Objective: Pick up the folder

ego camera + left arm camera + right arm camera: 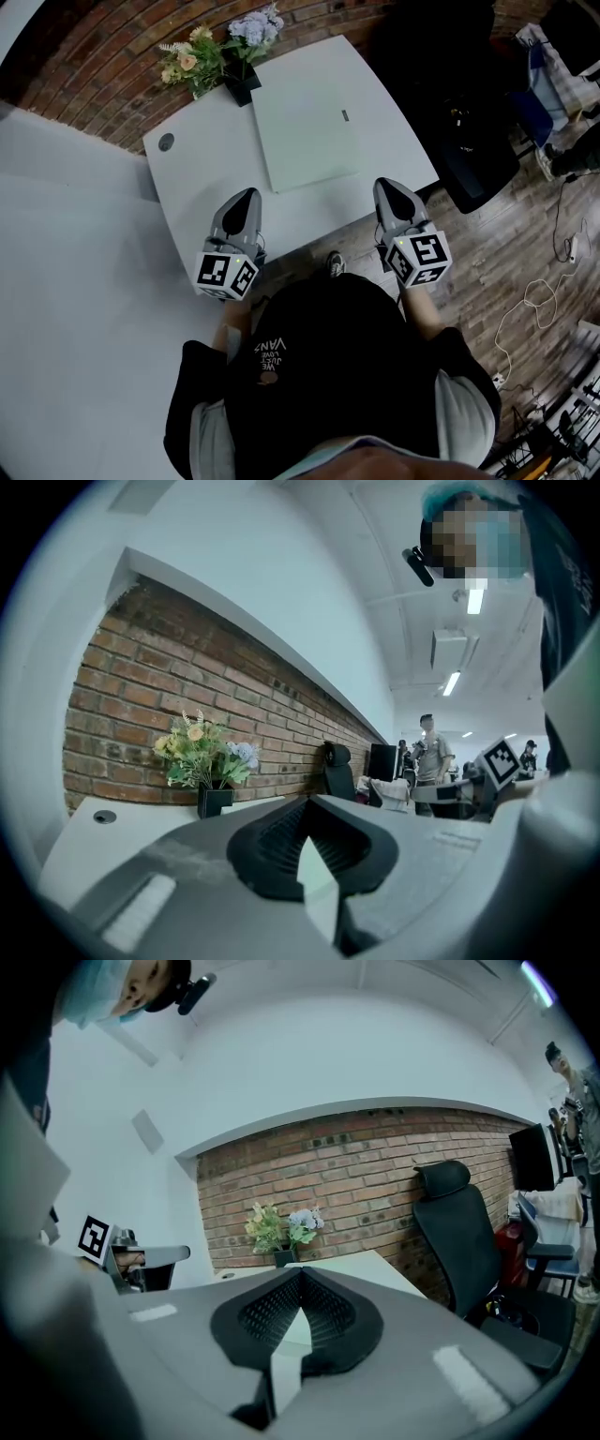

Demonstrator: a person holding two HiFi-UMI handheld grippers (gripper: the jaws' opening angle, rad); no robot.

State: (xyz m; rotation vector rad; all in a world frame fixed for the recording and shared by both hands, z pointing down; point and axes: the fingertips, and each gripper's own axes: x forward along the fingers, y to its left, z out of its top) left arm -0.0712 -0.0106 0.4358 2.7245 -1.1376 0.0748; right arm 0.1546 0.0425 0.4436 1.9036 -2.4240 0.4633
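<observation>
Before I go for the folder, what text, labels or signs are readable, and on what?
"VANS", upside down: white print on the person's black shirt; the smaller lines beside it are too small to read.
Small dark tag on the pale green flat folder: too small to read.

The head camera is looking steeply down from above the person. It is taking in the whole white table [216,159], from its near edge to the far edge by the brick wall [94,66]. The left gripper [246,195] camera is riding low and close behind its own jaws. It is facing almost level from the table's near edge, by the left corner, toward the flowers [220,52] at the far edge. The right gripper [386,185] camera is doing the same from near the right corner. All three views are sharing the flowers, tabletop and wall. The left gripper view is also catching the right gripper's marker cube [500,761] at its right side, and the right gripper view is catching the left one's at its left.
</observation>
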